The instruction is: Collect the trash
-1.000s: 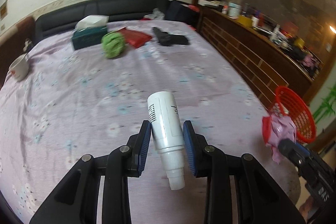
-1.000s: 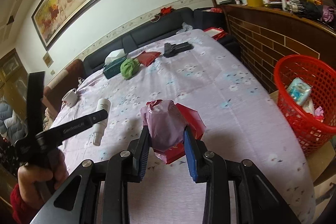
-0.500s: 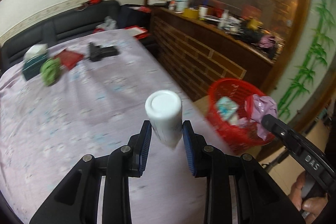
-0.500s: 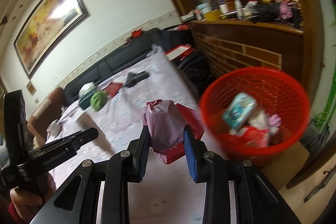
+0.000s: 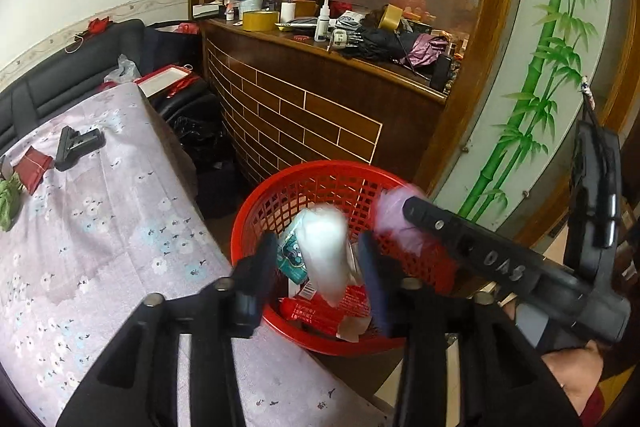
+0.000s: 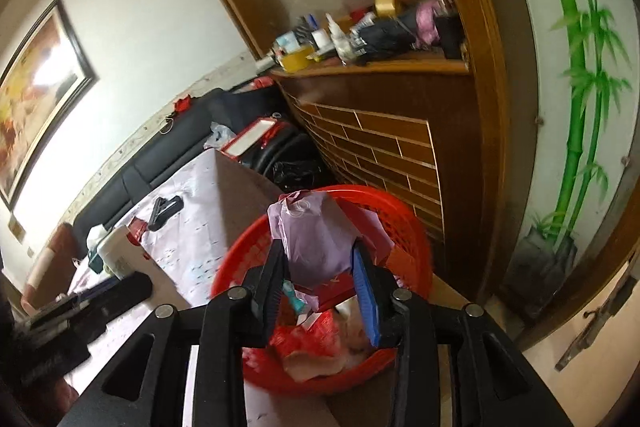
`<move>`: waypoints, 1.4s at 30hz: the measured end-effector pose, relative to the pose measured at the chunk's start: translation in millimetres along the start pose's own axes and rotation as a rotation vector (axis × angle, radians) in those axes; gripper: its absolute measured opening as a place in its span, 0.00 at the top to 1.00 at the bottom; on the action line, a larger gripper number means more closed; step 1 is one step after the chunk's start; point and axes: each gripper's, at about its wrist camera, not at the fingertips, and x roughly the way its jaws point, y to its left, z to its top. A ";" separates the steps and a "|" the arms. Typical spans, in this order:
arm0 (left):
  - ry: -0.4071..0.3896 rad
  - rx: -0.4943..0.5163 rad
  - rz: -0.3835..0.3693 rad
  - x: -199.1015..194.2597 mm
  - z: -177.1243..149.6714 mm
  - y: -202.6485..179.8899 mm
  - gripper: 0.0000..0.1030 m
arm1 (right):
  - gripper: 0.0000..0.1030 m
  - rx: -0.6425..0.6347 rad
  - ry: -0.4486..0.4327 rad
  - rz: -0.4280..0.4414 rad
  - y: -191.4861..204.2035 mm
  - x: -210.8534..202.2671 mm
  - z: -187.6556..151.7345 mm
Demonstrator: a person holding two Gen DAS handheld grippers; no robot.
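The red mesh basket (image 5: 320, 169) stands on the floor by the table's corner, with wrappers and packets in it. My left gripper (image 5: 318, 247) hangs over it, its jaws opening. The white bottle (image 5: 326, 261) is blurred between them with a gap on each side. My right gripper (image 6: 318, 251) is over the same basket (image 6: 416, 227), its jaws also opening. The pink plastic bag (image 6: 312, 227) with red packaging behind it still touches both fingertips. In the left wrist view the bag (image 5: 394, 213) shows blurred at the tip of the right gripper.
The table under a lilac flowered cloth (image 5: 100, 247) carries a black object (image 5: 76, 145), a red packet (image 5: 34, 163) and a green wad (image 5: 8, 199). A cluttered wooden counter (image 5: 320, 75) and a bamboo-painted panel (image 5: 540, 87) stand behind the basket.
Both grippers swung from over the table to above the red basket. The jaws of both have widened, and the white bottle now sits loose between the left ones.
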 end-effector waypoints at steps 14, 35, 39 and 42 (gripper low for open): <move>-0.209 0.059 0.150 -103.7 -76.1 41.1 0.12 | 0.12 -0.155 -0.122 -0.232 36.9 -55.8 -41.8; -0.210 -0.021 0.538 -193.4 -193.8 105.7 0.00 | 0.01 -0.370 -0.313 -0.353 153.8 -131.0 -166.2; -0.194 -0.024 0.587 -192.2 -196.3 103.8 0.00 | 0.01 -0.384 -0.312 -0.332 163.5 -130.2 -172.5; -0.201 -0.014 0.583 -191.6 -197.9 101.2 0.00 | 0.01 -0.399 -0.302 -0.328 167.9 -126.4 -176.7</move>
